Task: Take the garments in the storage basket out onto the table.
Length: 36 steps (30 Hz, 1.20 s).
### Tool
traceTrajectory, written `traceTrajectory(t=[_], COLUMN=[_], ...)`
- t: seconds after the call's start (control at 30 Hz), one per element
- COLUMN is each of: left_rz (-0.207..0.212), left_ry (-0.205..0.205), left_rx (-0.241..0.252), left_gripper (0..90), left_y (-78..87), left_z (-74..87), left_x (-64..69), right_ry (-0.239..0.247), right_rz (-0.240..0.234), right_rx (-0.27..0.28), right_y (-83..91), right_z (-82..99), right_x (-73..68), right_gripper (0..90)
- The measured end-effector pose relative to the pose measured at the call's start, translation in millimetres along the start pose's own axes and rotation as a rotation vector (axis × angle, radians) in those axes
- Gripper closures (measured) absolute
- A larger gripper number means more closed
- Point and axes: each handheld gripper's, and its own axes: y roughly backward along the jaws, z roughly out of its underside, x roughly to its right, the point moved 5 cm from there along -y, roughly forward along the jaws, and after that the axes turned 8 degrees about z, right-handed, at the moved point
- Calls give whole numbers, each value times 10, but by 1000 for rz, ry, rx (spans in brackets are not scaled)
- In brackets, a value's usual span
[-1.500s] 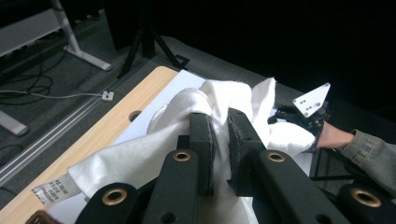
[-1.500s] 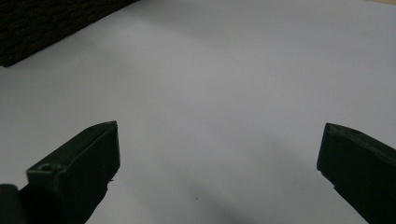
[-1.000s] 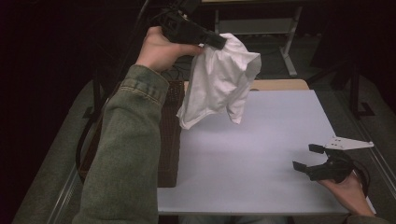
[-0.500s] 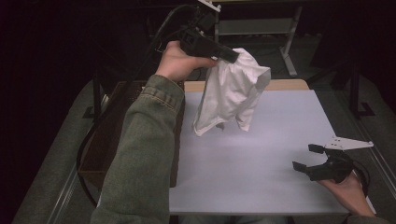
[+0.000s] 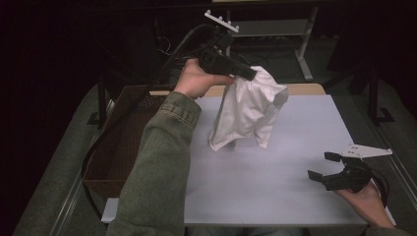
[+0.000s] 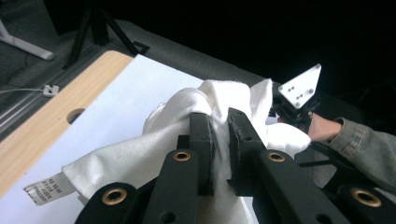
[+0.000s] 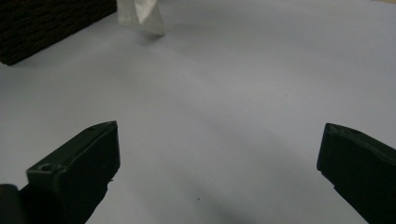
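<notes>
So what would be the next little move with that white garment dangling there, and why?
Probably lower it a little further until it settles on the table. The left gripper is shut on the white garment, whose lower hem hangs just above or barely at the white table. The right gripper rests open at the near right edge, free to take a corner once the cloth lies down.

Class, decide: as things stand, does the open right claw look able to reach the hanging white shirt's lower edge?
Probably yes. The right claw rests open on the white table, and bare tabletop lies between it and the shirt, which hangs from the left claw.
</notes>
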Motion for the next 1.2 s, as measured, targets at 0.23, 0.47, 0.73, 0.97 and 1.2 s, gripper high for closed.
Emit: traceTrajectory(t=[0.23, 0.47, 0.73, 0.97, 1.2], left_rz=[13, 16, 35, 57, 58], left_ry=[28, 50, 84, 113, 134], left_rx=[-11, -35, -43, -31, -72], left_gripper=[808, 807, 802, 800, 797], left_y=[-183, -364, -612, -764, -907], left_z=[184, 393, 625, 751, 929], left_x=[-111, -213, -322, -382, -438], right_ry=[2, 8, 9, 11, 10], right_rz=[0, -3, -3, -3, -2], right_rx=[-3, -7, -13, -12, -17], right_y=[-4, -18, -22, -26, -29], right_z=[2, 1, 3, 3, 5], right_x=[-1, -6, -6, -5, -8], right_gripper=[0, 0, 0, 0, 0])
